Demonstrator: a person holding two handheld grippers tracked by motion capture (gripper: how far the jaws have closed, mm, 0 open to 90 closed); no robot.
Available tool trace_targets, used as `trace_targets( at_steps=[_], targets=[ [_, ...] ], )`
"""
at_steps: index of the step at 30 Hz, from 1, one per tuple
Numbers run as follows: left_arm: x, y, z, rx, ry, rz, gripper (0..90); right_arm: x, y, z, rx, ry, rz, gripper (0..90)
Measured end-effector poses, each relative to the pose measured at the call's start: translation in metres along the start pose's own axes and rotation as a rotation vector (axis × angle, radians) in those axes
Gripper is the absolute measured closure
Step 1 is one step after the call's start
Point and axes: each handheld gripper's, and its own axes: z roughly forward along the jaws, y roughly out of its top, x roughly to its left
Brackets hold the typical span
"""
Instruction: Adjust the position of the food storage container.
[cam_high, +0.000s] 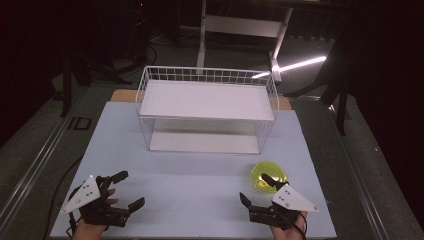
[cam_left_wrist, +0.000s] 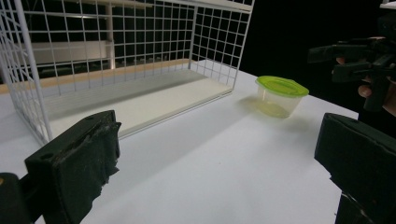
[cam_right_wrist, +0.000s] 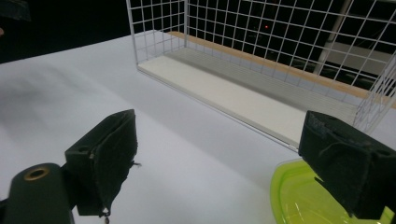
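Wire rack (cam_high: 207, 107): white, two-tier, flat white shelf on top, white base board below; standing at the far middle of the table (cam_high: 200, 195), open side toward the person. Landmark for all entries below.

Container (cam_high: 269, 176): small, round, clear tub with lime-green lid; on the table in front of the rack's right corner, near but apart from it. Upright, lid on. Seen from the left gripper view (cam_left_wrist: 281, 95) just past the rack's near corner; lid edge seen in the right gripper view (cam_right_wrist: 308, 198) low at right, partly behind one finger.

Right gripper (cam_high: 257, 190): held in a hand at the near edge, in front of the rack's right end. Fingers (cam_right_wrist: 105, 158) spread wide, nothing between them. One finger reaching over the near rim of the container in the high view; contact not determinable. Grey three-cornered plate on top.

Left gripper (cam_high: 127, 189): held in a hand at the near edge, in front of the rack's left end, well apart from the container. Fingers (cam_left_wrist: 79, 165) wide apart, empty, bare table between them. Grey plate on top.

Table: pale blue-white board, bare in front of the rack.
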Motion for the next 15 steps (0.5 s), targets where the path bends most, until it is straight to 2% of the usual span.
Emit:
trace_targets(
  at_steps=[4,5,6,8,9,11,13,15],
  targets=[
    [0.000,-0.001,0.000,-0.001,0.004,-0.013,0.9,0.001,0.002,0.000,-0.002,0.021,-0.003,11.6],
    [0.000,-0.001,0.000,0.000,0.002,-0.015,0.9,0.003,0.007,-0.002,0.005,0.006,-0.046,11.7],
    [0.000,-0.001,0.000,0.002,0.001,-0.017,0.9,0.003,0.009,-0.003,0.018,0.000,-0.068,11.7],
    [-0.001,-0.001,0.000,-0.005,0.003,-0.016,0.9,0.003,0.012,-0.004,0.015,-0.001,-0.079,11.7],
    [-0.001,-0.001,0.001,-0.006,-0.002,-0.018,0.9,0.003,0.016,-0.007,-0.010,0.006,-0.065,12.8],
    [-0.002,-0.001,0.001,-0.005,-0.003,-0.016,0.9,0.003,0.018,-0.009,-0.020,0.011,-0.059,12.1],
    [-0.003,-0.001,0.002,-0.001,-0.008,-0.018,0.9,0.002,0.020,-0.009,-0.032,0.025,-0.019,11.5],
    [-0.005,-0.001,0.002,0.009,-0.007,-0.005,0.9,0.002,0.023,-0.008,-0.036,0.001,0.003,11.0]
  ],
)
